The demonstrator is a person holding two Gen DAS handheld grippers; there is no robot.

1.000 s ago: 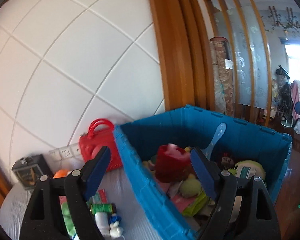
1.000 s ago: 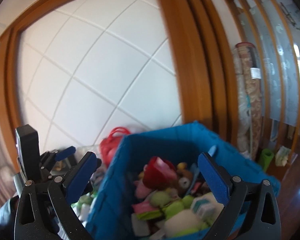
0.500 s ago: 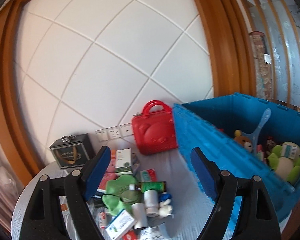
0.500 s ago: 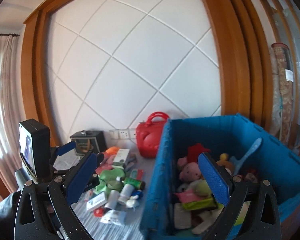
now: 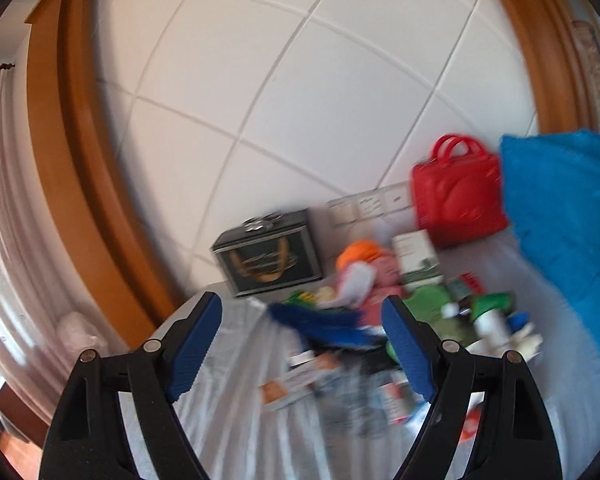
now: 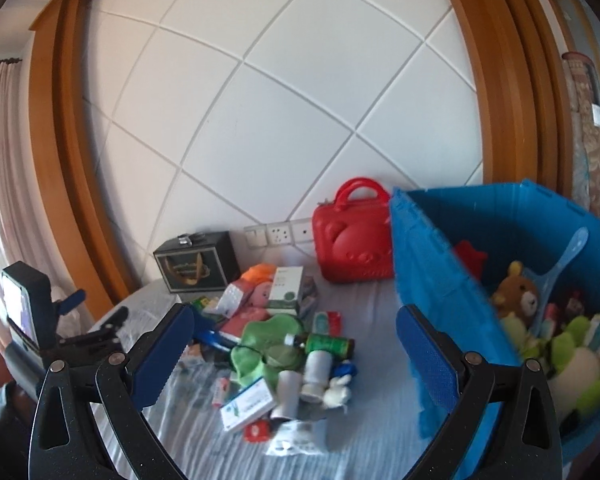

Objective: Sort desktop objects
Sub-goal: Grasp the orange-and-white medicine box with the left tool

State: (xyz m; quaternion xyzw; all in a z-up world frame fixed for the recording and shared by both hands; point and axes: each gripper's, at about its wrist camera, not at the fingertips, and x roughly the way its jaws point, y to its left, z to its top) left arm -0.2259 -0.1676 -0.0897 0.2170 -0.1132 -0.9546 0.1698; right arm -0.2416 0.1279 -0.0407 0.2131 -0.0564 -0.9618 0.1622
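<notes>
my left gripper (image 5: 302,344) and right gripper (image 6: 292,354): both gaping, nothing held | clutter pile (image 6: 284,344) dead ahead mid-table | blue bin (image 6: 452,280) at right edge

Both wrist views look forward, slightly down, past own tongs toward tiled wall. Shared: red case (image 5: 458,200) (image 6: 354,246), blue bin (image 5: 564,232) (image 6: 440,280), worktop (image 5: 236,420) (image 6: 372,440) clutter (left view blurred, nearer).

Red case (image 6: 354,246), blue bin (image 6: 432,276), striped cloth (image 6: 204,432)
</notes>
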